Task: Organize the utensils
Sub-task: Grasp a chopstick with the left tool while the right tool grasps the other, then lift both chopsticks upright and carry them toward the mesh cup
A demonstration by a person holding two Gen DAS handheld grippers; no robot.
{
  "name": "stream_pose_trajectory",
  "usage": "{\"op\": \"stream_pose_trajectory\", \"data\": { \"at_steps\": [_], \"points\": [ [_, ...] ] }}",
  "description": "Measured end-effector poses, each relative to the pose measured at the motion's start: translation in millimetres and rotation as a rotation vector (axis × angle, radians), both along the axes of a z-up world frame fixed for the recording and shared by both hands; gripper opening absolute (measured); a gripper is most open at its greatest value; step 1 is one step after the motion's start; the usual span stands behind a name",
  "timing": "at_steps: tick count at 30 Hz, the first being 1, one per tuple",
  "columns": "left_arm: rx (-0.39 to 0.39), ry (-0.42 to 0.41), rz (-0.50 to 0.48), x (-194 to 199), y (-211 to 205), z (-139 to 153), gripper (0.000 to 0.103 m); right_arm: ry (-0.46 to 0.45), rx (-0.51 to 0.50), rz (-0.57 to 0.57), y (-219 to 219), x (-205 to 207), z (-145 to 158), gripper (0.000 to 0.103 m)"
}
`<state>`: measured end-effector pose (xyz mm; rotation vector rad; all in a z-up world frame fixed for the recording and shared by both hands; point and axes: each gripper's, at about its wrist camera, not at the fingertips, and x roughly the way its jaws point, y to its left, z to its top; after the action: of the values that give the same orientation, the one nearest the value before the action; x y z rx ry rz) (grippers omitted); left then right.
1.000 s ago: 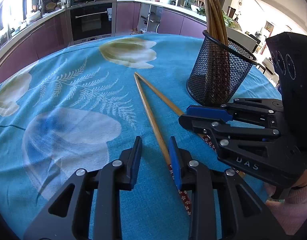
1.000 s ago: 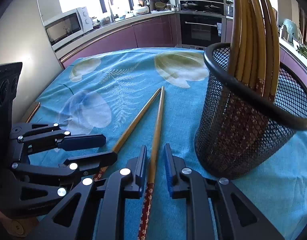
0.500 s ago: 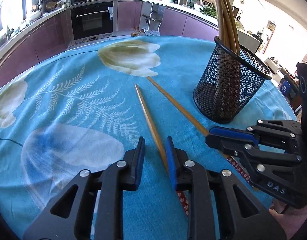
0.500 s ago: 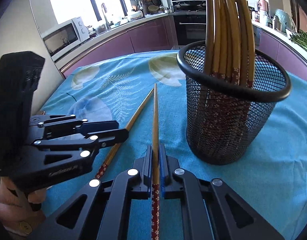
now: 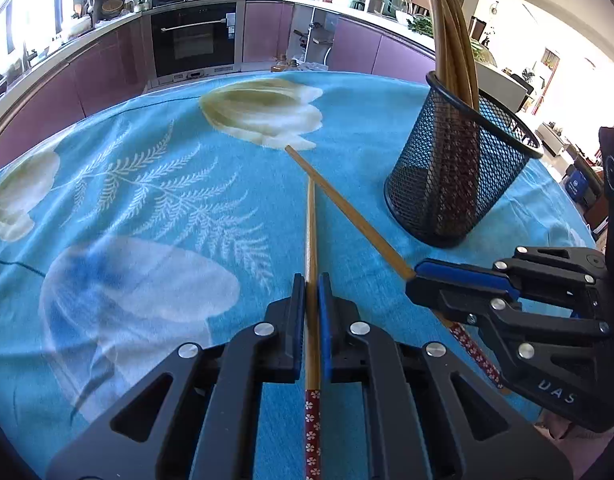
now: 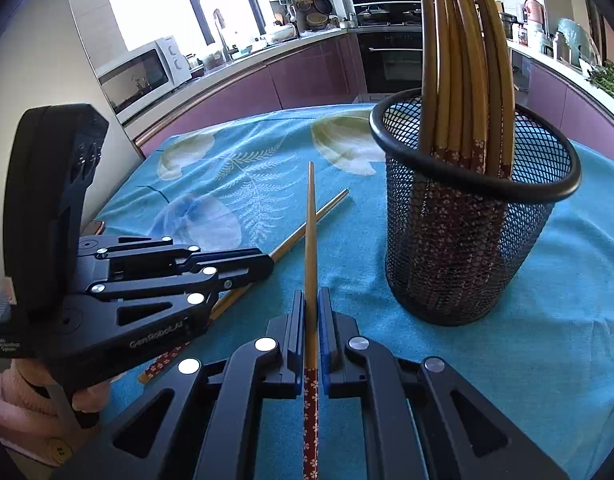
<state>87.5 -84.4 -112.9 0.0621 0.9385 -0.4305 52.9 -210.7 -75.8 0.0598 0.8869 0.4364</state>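
Two bamboo chopsticks with red flowered ends lie on the blue tablecloth (image 5: 147,200), crossing near their thin tips. My left gripper (image 5: 311,280) is closing its jaws on one chopstick (image 5: 311,232), and the blue pads press its shaft. My right gripper (image 6: 311,296) is shut on the other chopstick (image 6: 310,232). Each gripper shows in the other's view: the right gripper (image 5: 413,280) at the right, the left gripper (image 6: 269,266) at the left. A black mesh holder (image 6: 467,240) with several chopsticks (image 6: 459,60) stands upright to the right of both grippers.
Purple kitchen cabinets curve round the far side of the table, with an oven (image 5: 195,40) and a microwave (image 6: 139,76). A person's hand in a pink sleeve (image 6: 11,400) holds the left gripper.
The left jaws came together on the chopstick that lay between them. The right jaws closed on theirs. The chopsticks' thin ends, apart half a second ago, now cross.
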Motion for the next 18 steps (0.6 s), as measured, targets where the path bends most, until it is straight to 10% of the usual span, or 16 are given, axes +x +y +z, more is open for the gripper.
{"op": "stream_pose_trajectory", "data": {
  "at_steps": [18],
  "points": [
    [0.057,-0.019,-0.032,1.2,-12.9,-1.4,0.010,0.005,-0.054,0.005,10.4,12.1,-12.3,0.006]
  ]
}}
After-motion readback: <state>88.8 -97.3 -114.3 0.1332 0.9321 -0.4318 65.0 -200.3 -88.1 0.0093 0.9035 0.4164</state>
